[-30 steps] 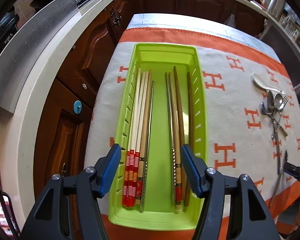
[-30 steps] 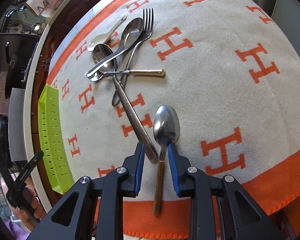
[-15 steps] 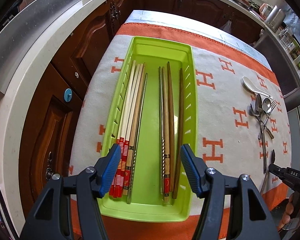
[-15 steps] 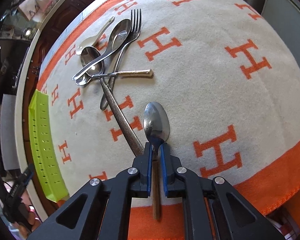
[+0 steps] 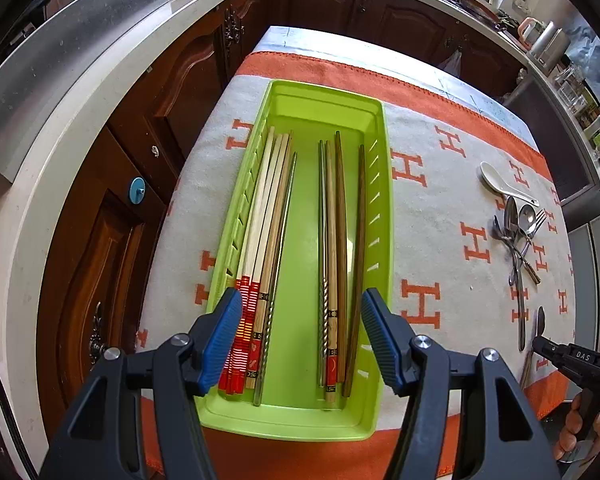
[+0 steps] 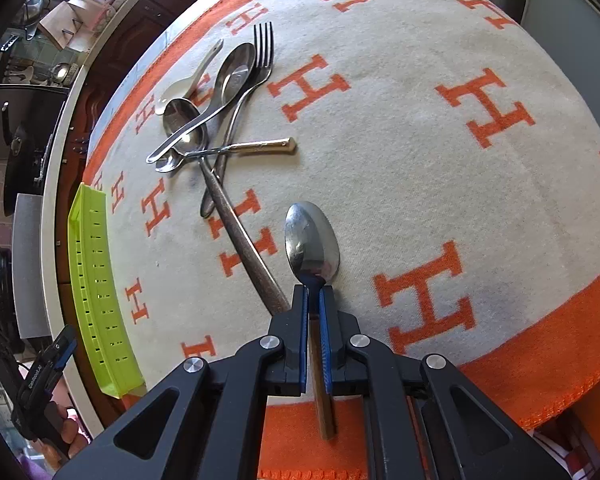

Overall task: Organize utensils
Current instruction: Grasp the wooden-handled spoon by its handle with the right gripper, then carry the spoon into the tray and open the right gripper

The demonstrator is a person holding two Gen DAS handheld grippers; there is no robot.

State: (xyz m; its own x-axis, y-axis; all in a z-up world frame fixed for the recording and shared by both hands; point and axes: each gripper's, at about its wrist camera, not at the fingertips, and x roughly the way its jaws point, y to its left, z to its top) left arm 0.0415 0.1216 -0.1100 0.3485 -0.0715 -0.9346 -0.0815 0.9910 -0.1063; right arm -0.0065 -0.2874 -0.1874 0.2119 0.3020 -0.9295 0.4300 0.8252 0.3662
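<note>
A lime green tray (image 5: 374,104) holds several chopsticks (image 5: 274,216) in two groups. My left gripper (image 5: 300,332) is open and empty, hovering above the tray's near end. My right gripper (image 6: 314,300) is shut on the neck of a steel spoon with a wooden handle (image 6: 310,240), which lies on the cloth. It also shows at the right edge of the left wrist view (image 5: 540,324). Beyond it lies a pile of spoons and a fork (image 6: 228,92), with a long-handled spoon (image 6: 240,236) just left of my right gripper. The tray shows edge-on in the right wrist view (image 6: 96,280).
A white and orange cloth with H marks (image 6: 440,140) covers the table. A white ceramic spoon (image 5: 504,184) lies beyond the metal pile (image 5: 518,236). Dark wood cabinets (image 5: 148,120) and a pale counter (image 5: 28,200) run along the left.
My right gripper closed on the wooden-handled spoon's neck. My left gripper pulled back and rose, so the tray sits farther off in its view.
</note>
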